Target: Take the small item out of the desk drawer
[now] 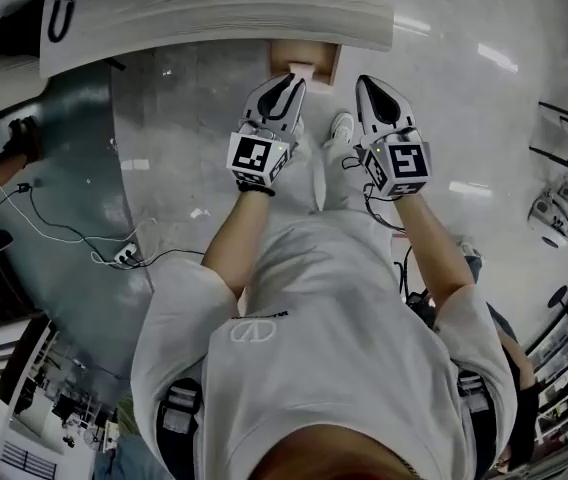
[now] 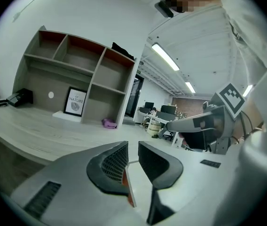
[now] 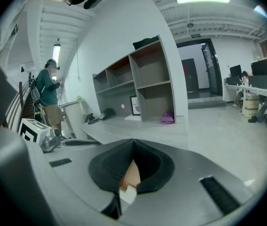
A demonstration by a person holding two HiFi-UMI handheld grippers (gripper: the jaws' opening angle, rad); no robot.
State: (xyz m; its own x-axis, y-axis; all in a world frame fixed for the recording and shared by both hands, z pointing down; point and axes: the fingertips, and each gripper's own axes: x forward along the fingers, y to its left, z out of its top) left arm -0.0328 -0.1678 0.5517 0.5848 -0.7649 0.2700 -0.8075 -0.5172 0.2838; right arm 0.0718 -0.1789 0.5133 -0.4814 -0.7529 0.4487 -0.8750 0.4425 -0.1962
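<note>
A light wooden desk (image 1: 214,8) runs across the top of the head view. Under its front edge a brown drawer (image 1: 322,64) stands pulled out a little, with a pale pinkish thing (image 1: 302,69) showing inside. My left gripper (image 1: 286,90) points at the drawer's left part. Its jaws are a narrow gap apart with nothing between them (image 2: 133,147). My right gripper (image 1: 372,92) hangs just right of the drawer, and its fingertips meet with nothing held (image 3: 133,142). Neither gripper touches the drawer.
On the desk stand an open shelf unit (image 2: 77,74) with a framed picture (image 2: 75,101), a purple thing (image 2: 109,123) and a telephone (image 2: 18,98). Cables and a power strip (image 1: 124,256) lie on the floor at left. A person (image 3: 49,95) stands far off.
</note>
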